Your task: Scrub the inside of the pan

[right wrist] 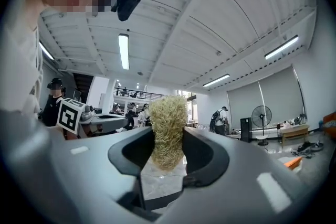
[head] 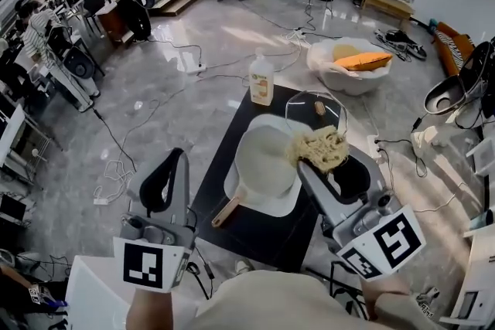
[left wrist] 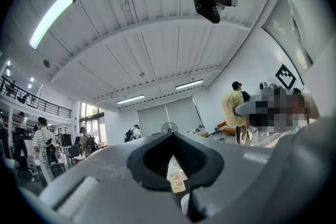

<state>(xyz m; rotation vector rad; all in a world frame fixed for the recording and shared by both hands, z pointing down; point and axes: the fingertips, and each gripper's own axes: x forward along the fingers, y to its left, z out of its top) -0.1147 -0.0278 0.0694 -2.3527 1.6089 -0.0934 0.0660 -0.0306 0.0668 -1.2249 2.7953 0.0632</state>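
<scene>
A white pan point(head: 261, 160) with a wooden handle point(head: 226, 212) sits on a white board on the black table point(head: 255, 232). My right gripper point(head: 312, 158) is shut on a yellowish fibrous scrubber point(head: 319, 146), held over the pan's right rim. In the right gripper view the scrubber point(right wrist: 168, 128) stands upright between the pads of the gripper point(right wrist: 168, 150). My left gripper point(head: 175, 156) hangs left of the table, away from the pan, shut and empty. In its own view the left gripper point(left wrist: 171, 135) tilts up toward the ceiling with its tips together.
A soap bottle point(head: 261, 79) stands at the table's far edge. A glass lid point(head: 313, 109) lies behind the pan. A white basin point(head: 349, 67) with orange items sits on the floor beyond. Cables run across the floor, and people stand at desks on the left.
</scene>
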